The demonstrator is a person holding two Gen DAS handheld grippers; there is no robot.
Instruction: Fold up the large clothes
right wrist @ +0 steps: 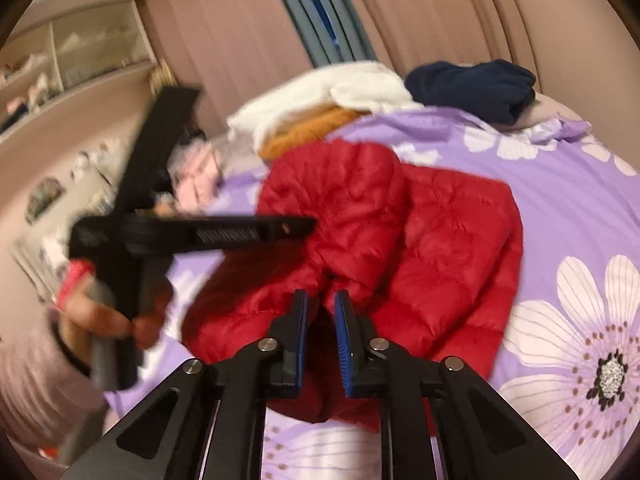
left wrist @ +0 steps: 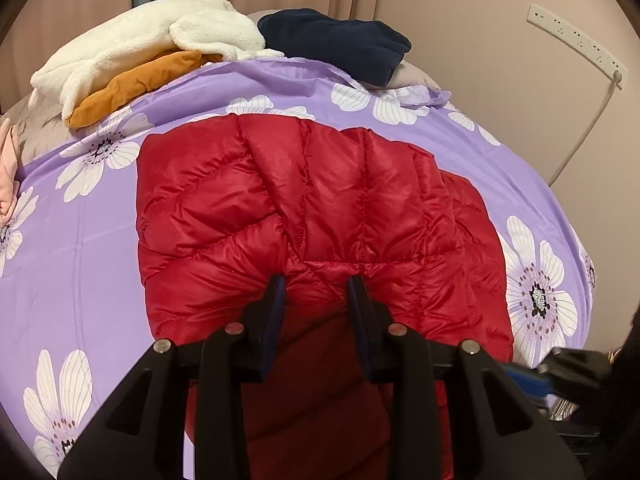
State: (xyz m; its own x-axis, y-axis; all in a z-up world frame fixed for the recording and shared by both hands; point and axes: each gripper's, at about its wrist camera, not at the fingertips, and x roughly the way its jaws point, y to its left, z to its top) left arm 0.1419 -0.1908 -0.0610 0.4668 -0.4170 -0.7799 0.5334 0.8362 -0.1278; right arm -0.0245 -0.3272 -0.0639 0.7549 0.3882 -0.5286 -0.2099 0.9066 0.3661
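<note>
Folding the red jacket on the bed

Lying half-doubled on the purple bedspread (left wrist: 100, 240) — red jacket (left wrist: 320, 200). Left tool (left wrist: 316, 286) part-open, bunching puffy fabric; right tool (right wrist: 321, 300) narrowly parted, grip unclear through blur. Best lifted evenly, laid edge to edge — then pressed flat.

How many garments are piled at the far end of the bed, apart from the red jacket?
3 clearly: a white fleece at far left, an orange garment tucked under it, and a navy fleece to their right. A pink item at the left edge may be another; more could be hidden.
</note>
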